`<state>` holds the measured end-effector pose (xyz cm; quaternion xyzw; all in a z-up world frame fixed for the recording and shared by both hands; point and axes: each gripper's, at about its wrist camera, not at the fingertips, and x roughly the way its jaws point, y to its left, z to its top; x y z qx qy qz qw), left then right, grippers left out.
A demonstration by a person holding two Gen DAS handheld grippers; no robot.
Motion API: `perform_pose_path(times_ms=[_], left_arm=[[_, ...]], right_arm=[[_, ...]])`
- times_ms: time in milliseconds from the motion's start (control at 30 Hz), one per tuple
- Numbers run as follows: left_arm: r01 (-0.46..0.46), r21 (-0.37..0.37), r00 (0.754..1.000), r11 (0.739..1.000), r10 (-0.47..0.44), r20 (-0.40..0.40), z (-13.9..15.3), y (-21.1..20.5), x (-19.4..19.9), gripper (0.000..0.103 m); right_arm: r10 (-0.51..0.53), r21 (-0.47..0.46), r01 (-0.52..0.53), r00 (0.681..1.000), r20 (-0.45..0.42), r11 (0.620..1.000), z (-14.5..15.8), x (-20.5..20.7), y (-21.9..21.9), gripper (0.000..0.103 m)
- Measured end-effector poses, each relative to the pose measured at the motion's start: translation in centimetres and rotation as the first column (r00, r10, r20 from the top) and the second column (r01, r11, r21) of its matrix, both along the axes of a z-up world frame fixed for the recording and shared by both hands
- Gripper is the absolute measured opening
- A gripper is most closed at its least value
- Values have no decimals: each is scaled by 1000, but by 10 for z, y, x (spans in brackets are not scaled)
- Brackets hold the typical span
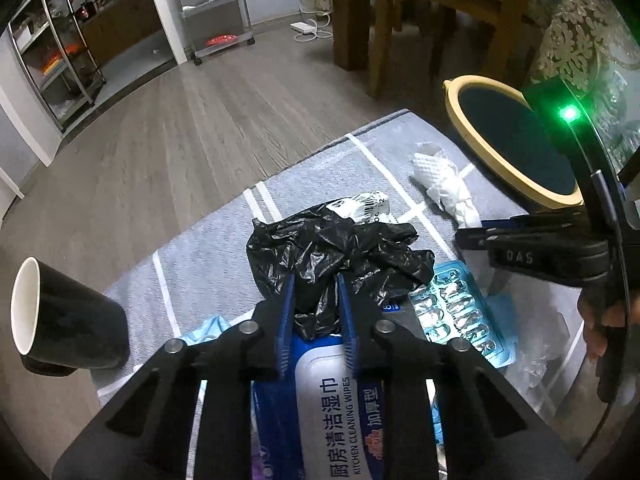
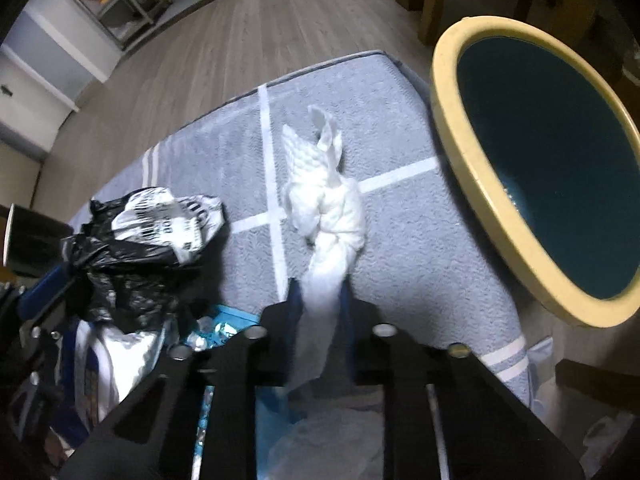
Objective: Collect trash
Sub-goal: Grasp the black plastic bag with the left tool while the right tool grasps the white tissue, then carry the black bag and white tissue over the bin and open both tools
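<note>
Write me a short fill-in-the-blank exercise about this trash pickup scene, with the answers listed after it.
1. The left gripper is shut on a crumpled plastic bag whose colour is ____.
2. The right gripper pinches a white ____.
3. The bin has a rim coloured ____.
4. Under the left fingers lies a pack of kitchen cleaning ____.

Answers: black; tissue; yellow; wipes

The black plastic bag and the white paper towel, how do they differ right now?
The black plastic bag is glossy and bunched into a wide clump; the white paper towel is matte, embossed and twisted long. The left tool grips the bag, the right tool the towel. Both are crumpled trash above the grey mat.
</note>
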<state>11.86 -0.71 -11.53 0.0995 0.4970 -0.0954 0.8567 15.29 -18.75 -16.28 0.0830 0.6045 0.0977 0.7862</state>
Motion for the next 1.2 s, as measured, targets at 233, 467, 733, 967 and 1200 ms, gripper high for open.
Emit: perform_pose_path(times_ms=[233, 467, 733, 967, 1200], left_arm=[[-40, -29, 995, 999, 43, 86, 29, 8, -5, 13], [-63, -100, 969, 993, 85, 234, 81, 13, -20, 12], [-28, -132, 940, 991, 71, 334, 116, 0, -32, 12], [10, -110, 941, 994, 28, 338, 123, -25, -38, 12], [40, -133, 961, 990, -1, 275, 111, -69, -35, 12]], right_arm=[[-40, 64, 36, 998, 55, 997, 29, -4, -16, 6], [-16, 93, 2, 989, 149, 996, 98, -14, -27, 6], [17, 33, -27, 961, 276, 999, 164, -30, -72, 6], [-103, 85, 82, 952, 287, 993, 160, -24, -130, 6], [-180, 87, 164, 957, 228, 983, 140, 5, -167, 6]])
